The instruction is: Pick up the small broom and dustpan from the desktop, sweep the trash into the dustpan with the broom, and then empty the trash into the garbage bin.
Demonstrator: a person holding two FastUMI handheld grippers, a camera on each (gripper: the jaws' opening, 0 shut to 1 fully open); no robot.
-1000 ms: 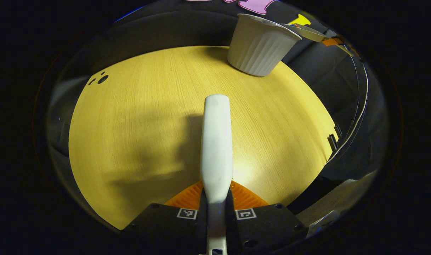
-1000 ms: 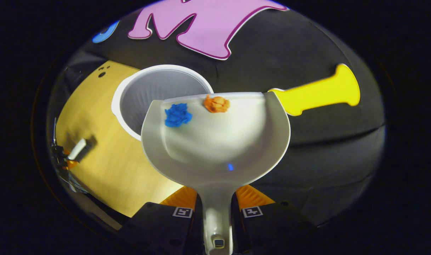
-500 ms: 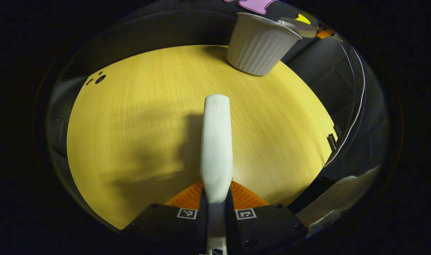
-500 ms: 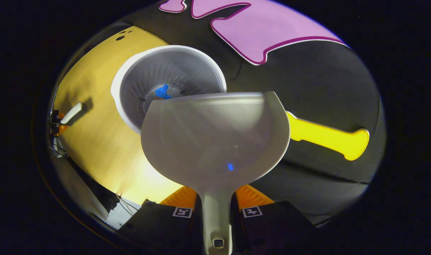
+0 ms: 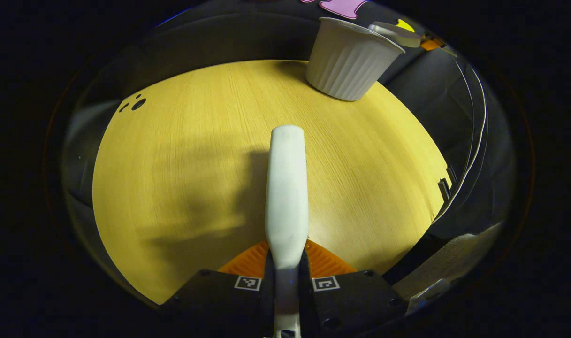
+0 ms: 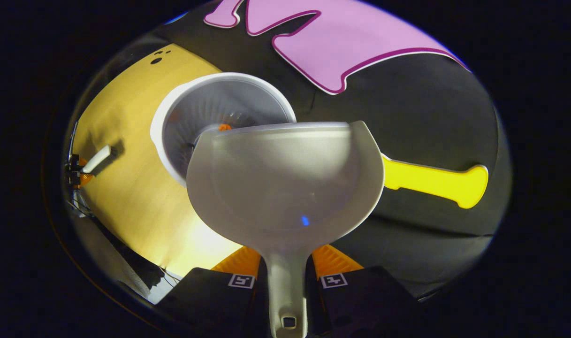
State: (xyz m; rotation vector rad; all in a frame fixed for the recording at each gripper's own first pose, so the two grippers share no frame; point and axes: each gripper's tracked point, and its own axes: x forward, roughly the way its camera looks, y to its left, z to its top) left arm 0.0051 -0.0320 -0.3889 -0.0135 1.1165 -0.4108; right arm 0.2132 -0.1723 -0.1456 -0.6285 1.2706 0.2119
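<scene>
My right gripper (image 6: 285, 260) is shut on the handle of the white dustpan (image 6: 285, 183), whose scoop is bare and held tilted over the rim of the white ribbed garbage bin (image 6: 186, 117). A small orange scrap (image 6: 224, 127) lies inside the bin, just past the pan's lip. In the left gripper view my left gripper (image 5: 286, 257) is shut on the white broom (image 5: 286, 188), which points forward above the wooden desktop (image 5: 182, 164). The bin (image 5: 348, 61) stands at the desk's far right, with the dustpan's edge (image 5: 392, 34) over its rim. The right gripper view shows the broom (image 6: 99, 159) far left.
Small dark holes (image 5: 135, 103) mark the desktop's far left corner. The desk's right edge (image 5: 437, 159) drops off beside a thin white cable (image 5: 477, 141). Black cloth wall (image 6: 407, 117) rises right behind the bin.
The dustpan tipped forward over the bin, and the blue and orange scraps slid out of it into the bin. The broom has stayed nearly still.
</scene>
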